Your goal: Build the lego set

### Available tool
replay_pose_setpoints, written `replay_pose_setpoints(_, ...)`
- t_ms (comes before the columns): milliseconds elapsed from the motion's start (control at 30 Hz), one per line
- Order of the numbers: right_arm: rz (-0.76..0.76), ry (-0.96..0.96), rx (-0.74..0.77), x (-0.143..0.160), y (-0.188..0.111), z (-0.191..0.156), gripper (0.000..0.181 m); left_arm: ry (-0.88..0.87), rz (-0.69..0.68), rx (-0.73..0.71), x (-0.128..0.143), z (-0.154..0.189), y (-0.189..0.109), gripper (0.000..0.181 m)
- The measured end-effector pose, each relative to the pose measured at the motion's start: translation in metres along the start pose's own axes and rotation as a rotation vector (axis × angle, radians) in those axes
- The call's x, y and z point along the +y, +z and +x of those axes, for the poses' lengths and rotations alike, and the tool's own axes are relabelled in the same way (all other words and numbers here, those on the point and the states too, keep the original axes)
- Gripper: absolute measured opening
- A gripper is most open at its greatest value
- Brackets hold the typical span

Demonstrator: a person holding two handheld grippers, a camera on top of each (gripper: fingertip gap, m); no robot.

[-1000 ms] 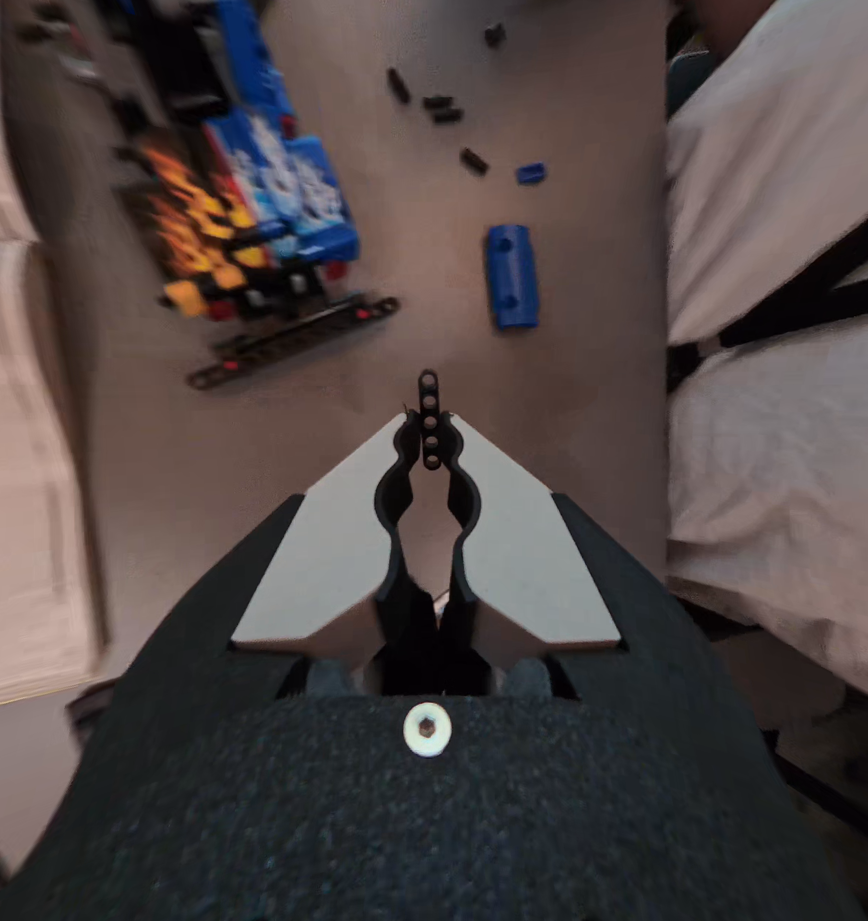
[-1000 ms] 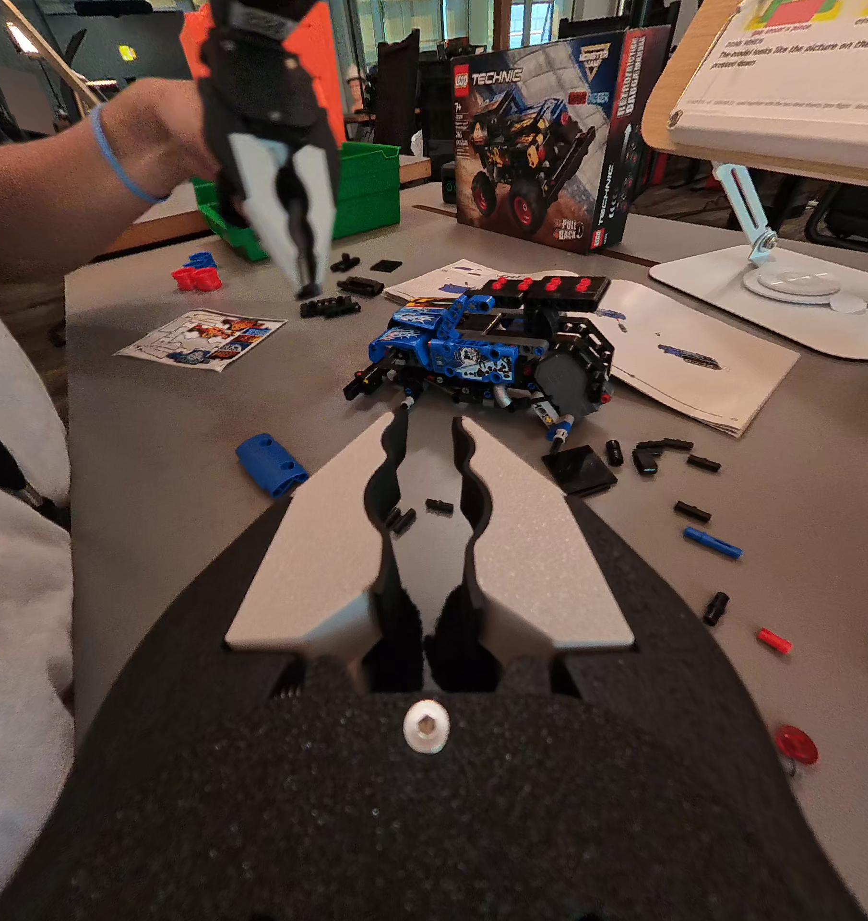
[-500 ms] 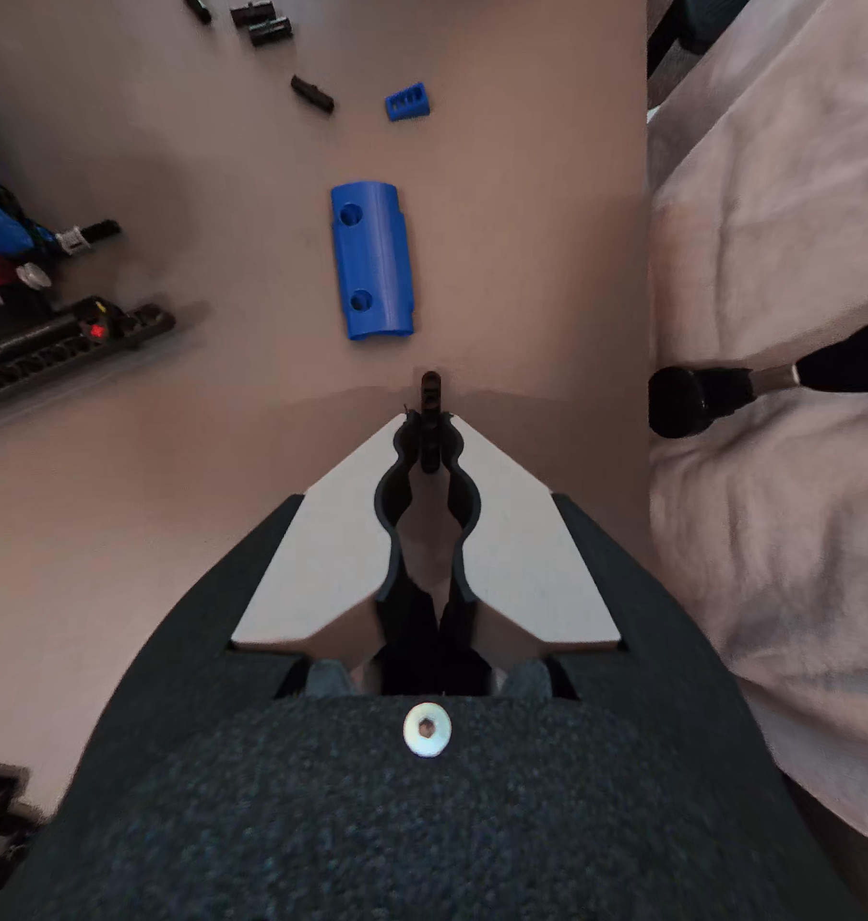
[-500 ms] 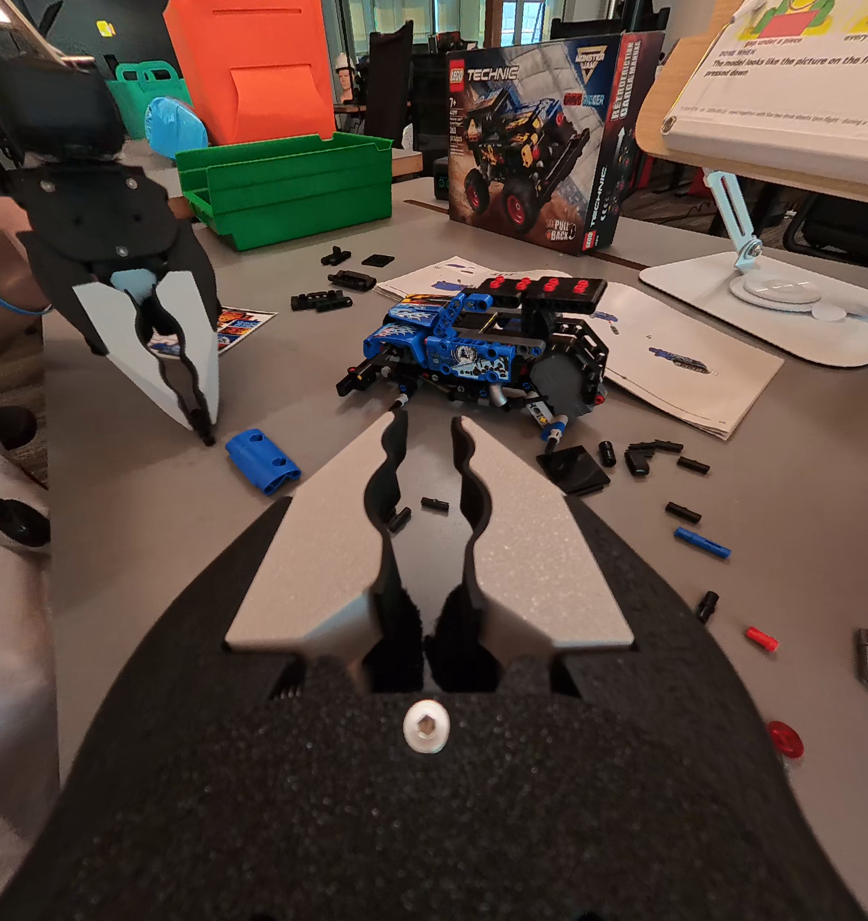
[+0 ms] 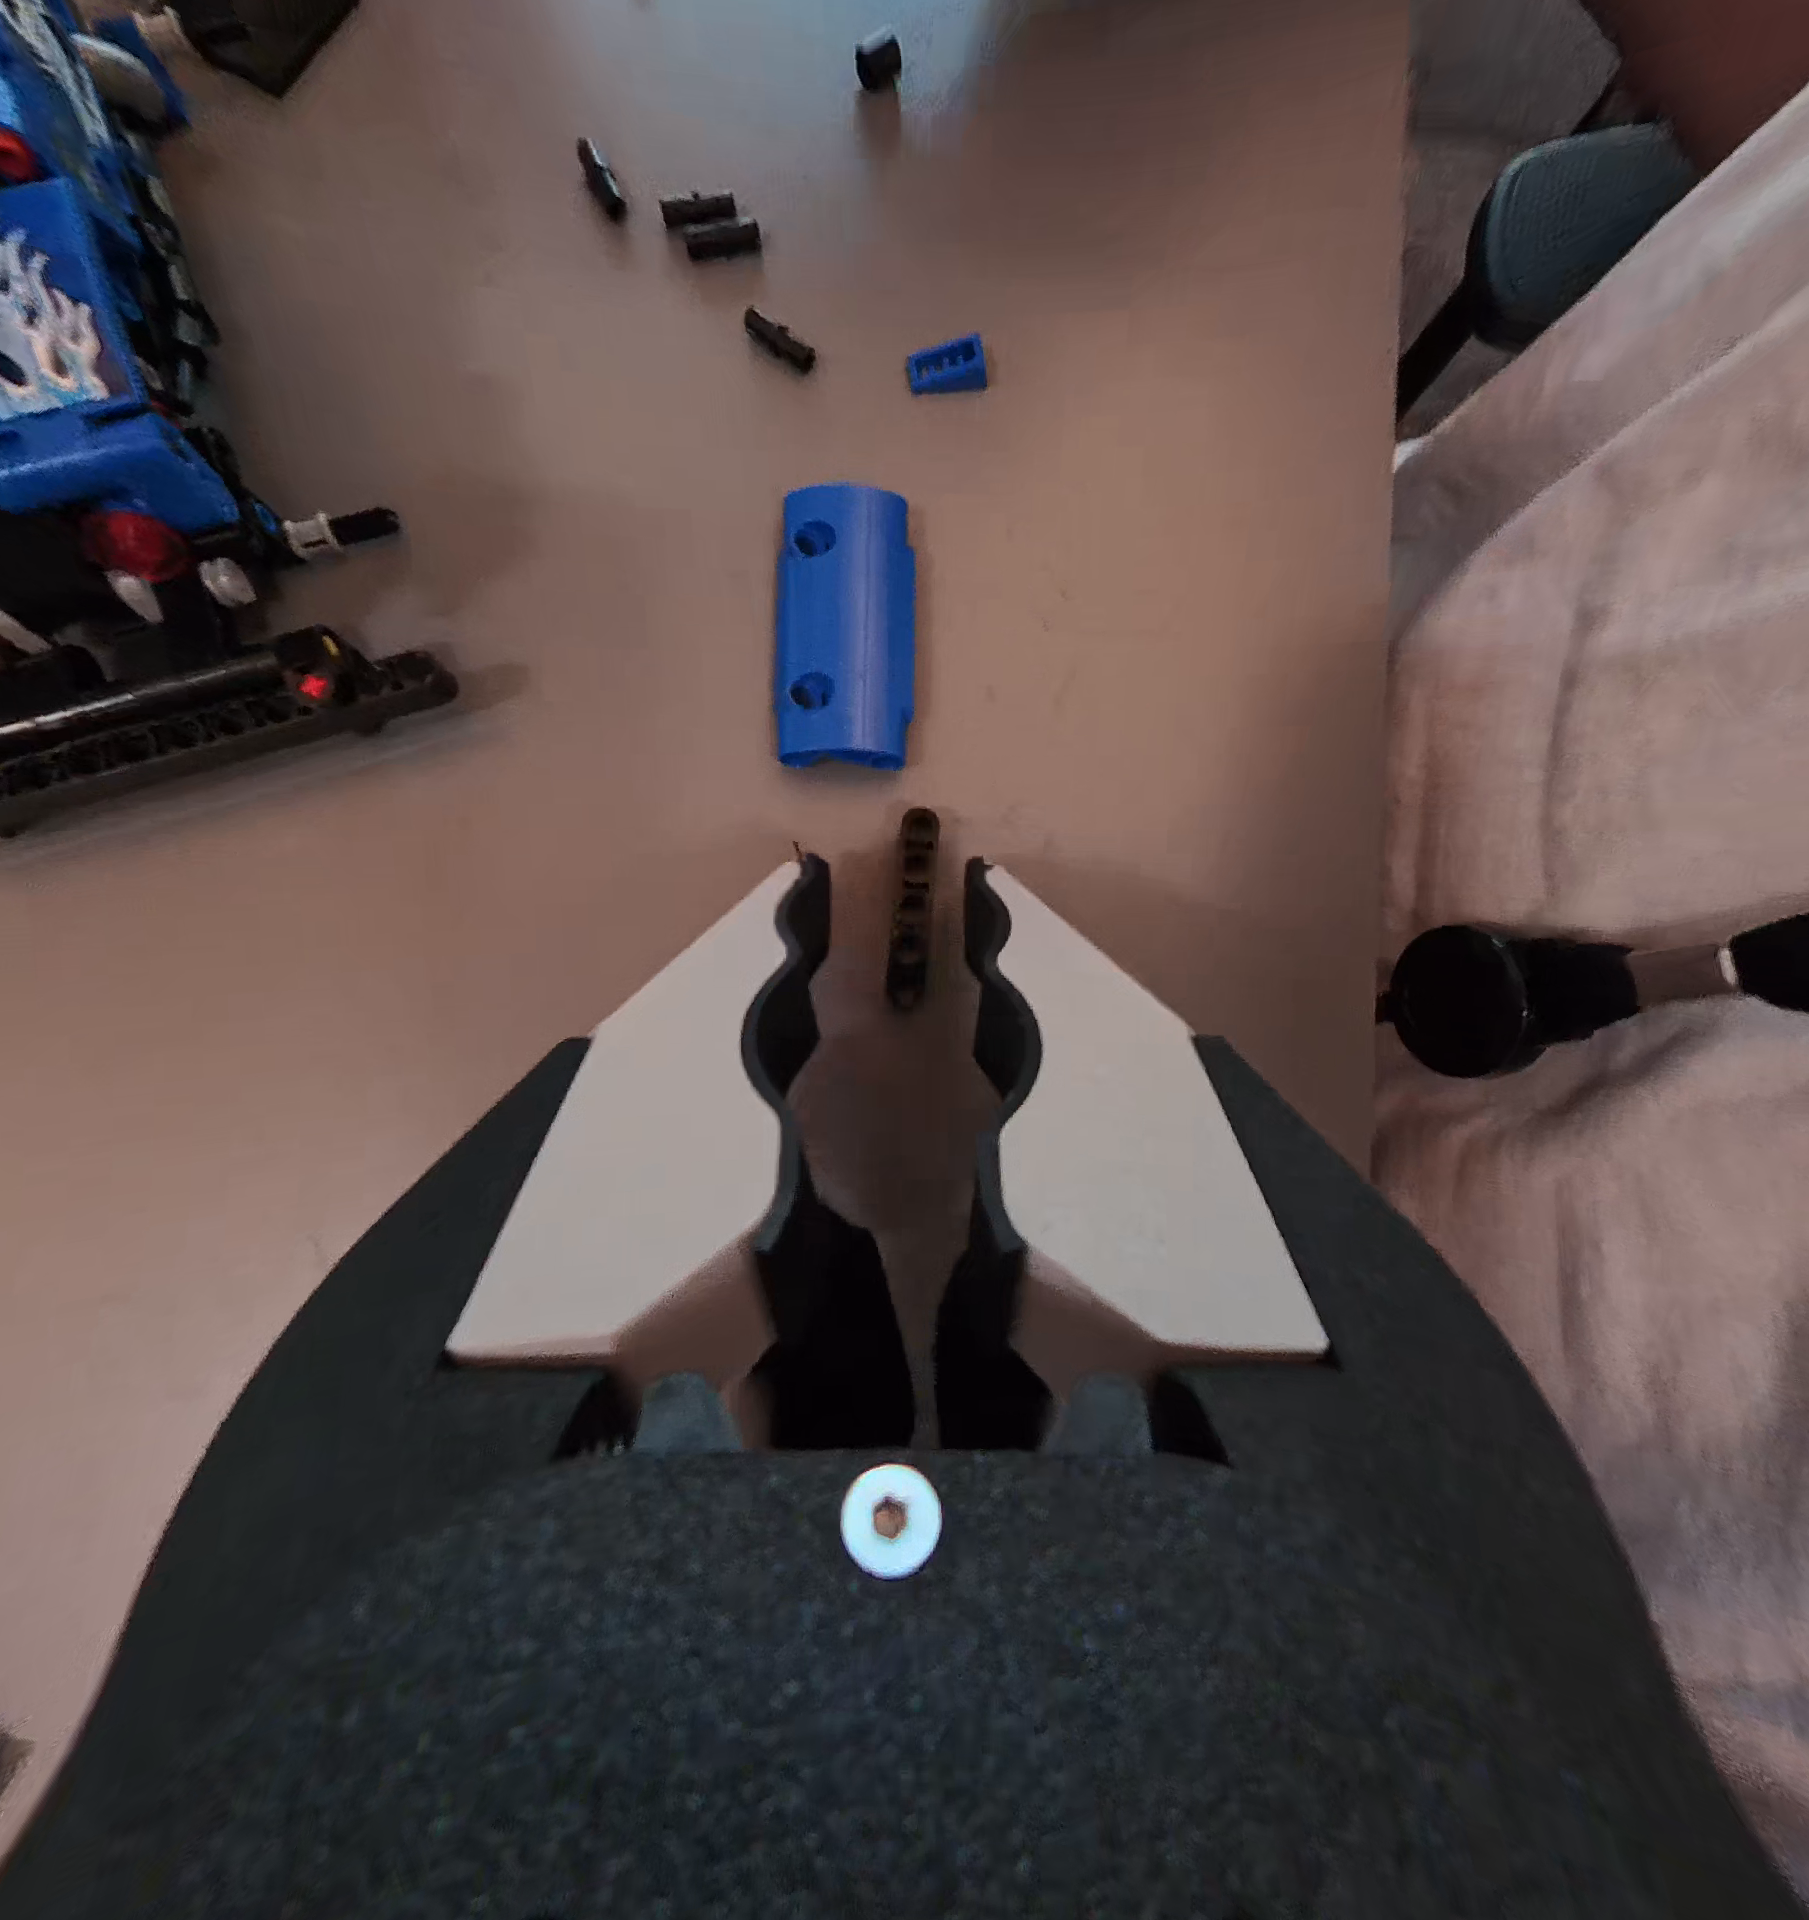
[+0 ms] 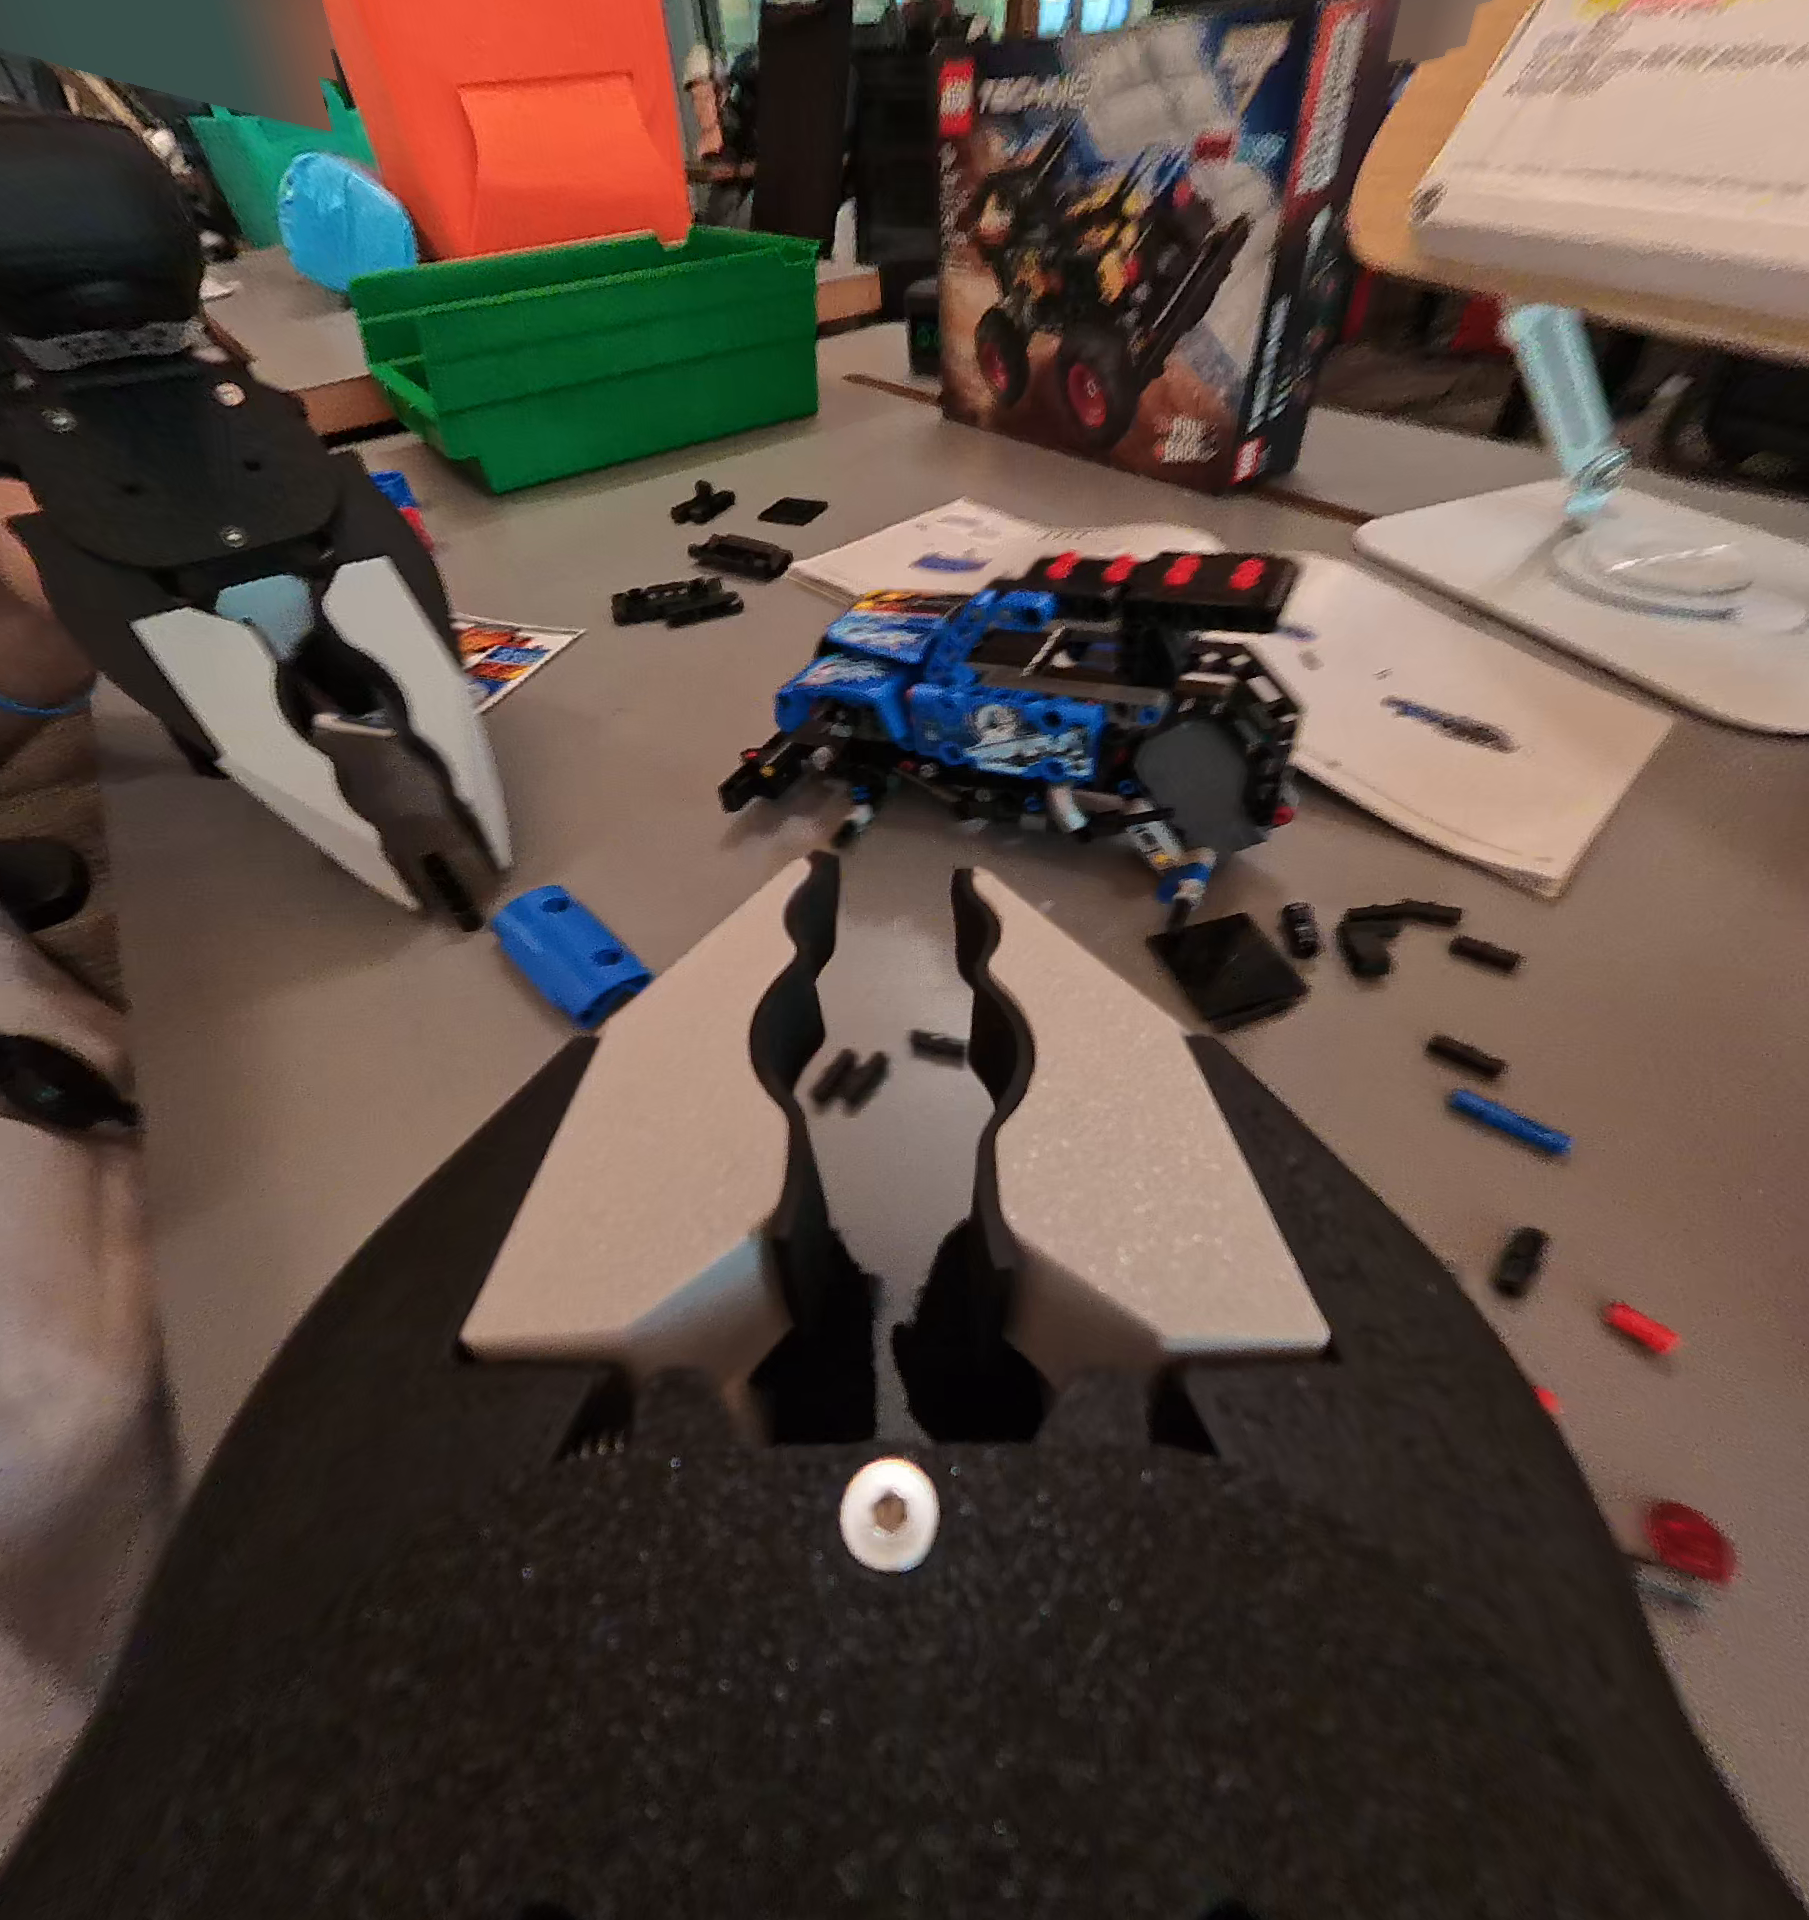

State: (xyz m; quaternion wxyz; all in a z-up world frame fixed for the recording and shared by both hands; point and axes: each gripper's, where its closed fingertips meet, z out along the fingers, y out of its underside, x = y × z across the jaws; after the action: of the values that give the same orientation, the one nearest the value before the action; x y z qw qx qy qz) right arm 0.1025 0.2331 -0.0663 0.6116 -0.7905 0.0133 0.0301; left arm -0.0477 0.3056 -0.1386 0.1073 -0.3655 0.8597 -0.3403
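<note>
My left gripper [image 5: 898, 868] has its jaws parted, and a thin black beam [image 5: 912, 914] stands between them; I cannot tell if it touches a finger. Just beyond lies one blue curved panel [image 5: 846, 628], then one small blue piece [image 5: 947, 365] and four black pins [image 5: 708, 223]. My right gripper [image 6: 884, 868] is released and holds nothing. Farther on the table [image 6: 609, 758] rests the blue truck [image 6: 1014, 696].

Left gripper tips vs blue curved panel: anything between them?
Only the black beam, standing between the open left gripper fingers, just short of the blue curved panel. Otherwise bare table, per left wrist view.
</note>
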Motion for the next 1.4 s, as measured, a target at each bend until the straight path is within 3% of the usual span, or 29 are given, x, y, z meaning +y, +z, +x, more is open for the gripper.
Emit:
replay_pose_setpoints(100, -0.124, 0.025, -0.113, 0.005, 0.007, -0.038, 0.027, -0.038, 0.090, 0.013, -0.018, -0.003, -0.005, 0.029)
replay_pose_setpoints(267, -0.166, 0.067, -0.200, 0.011, 0.021, -0.080, 0.025, 0.011, 0.042, -0.014, -0.027, -0.015, 0.012, 0.036)
replay_pose_setpoints(500, -0.240, 0.066, -0.127, 0.032, 0.032, -0.082, 0.029, 0.093, -0.009, -0.025, -0.031, -0.009, 0.034, 0.027)
replay_pose_setpoints(633, -0.274, 0.057, -0.056, 0.035, 0.038, -0.074, 0.034, 0.274, 0.138, -0.141, -0.060, -0.009, 0.017, 0.027)
replay_pose_setpoints(700, -0.223, 0.186, -0.066, 0.023, 0.041, -0.069, 0.033, 0.342, 0.184, -0.235, -0.070, -0.017, 0.006, 0.027)
replay_pose_setpoints(833, -0.077, 0.571, -0.413, -0.011, 0.042, -0.089, 0.027, 0.376, 0.309, -0.272, -0.086, -0.015, -0.013, 0.027)
replay_pose_setpoints(933, -0.010, 0.652, -0.492, -0.022, 0.044, -0.089, 0.014, 0.359, 0.338, -0.303, -0.089, -0.018, -0.019, 0.027)
replay_pose_setpoints(1033, 0.033, 0.718, -0.533, -0.029, 0.046, -0.087, 0.011, 0.293, 0.421, -0.296, -0.095, -0.019, -0.029, 0.027)
replay_pose_setpoints(1267, 0.180, 0.756, -0.506, -0.049, 0.052, -0.077, 0.008, -0.102, 0.663, -0.203, -0.101, -0.037, -0.058, 0.028)
replay_pose_setpoints(1400, 0.232, 0.742, -0.509, -0.060, 0.055, -0.078, 0.010, -0.284, 0.771, -0.067, -0.103, -0.038, -0.066, 0.028)
